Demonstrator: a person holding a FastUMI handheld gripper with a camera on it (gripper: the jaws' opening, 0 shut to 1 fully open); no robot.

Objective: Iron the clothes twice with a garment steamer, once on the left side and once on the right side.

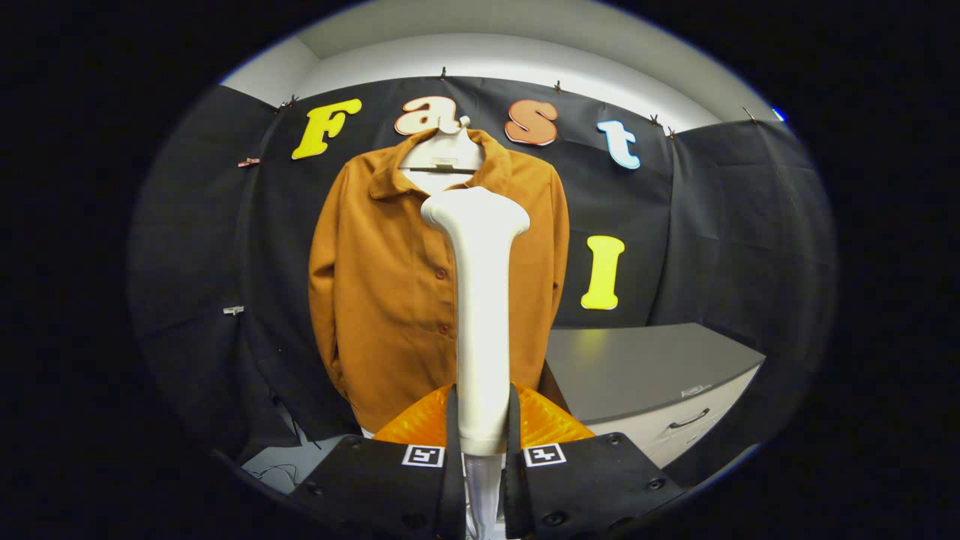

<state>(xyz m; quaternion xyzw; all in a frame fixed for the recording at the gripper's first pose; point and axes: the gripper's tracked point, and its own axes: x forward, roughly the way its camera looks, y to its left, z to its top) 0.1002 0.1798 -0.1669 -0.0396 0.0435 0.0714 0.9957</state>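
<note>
- Shirt (390, 300): brown, buttoned, hangs on a white hanger (442, 154) against the booth wall, beyond the fingers.
- Cabinet (652, 375): grey top, white drawer front with a dark handle, stands right of the shirt and near it.
- Cable (274, 472): lies on the floor below the shirt's left hem.
- Steamer (480, 300): white, upright, its head level with the shirt's chest, covering the button line.
- Claw (481, 450): closed on the steamer's handle, both fingers pressing its sides; points straight at the shirt.
</note>
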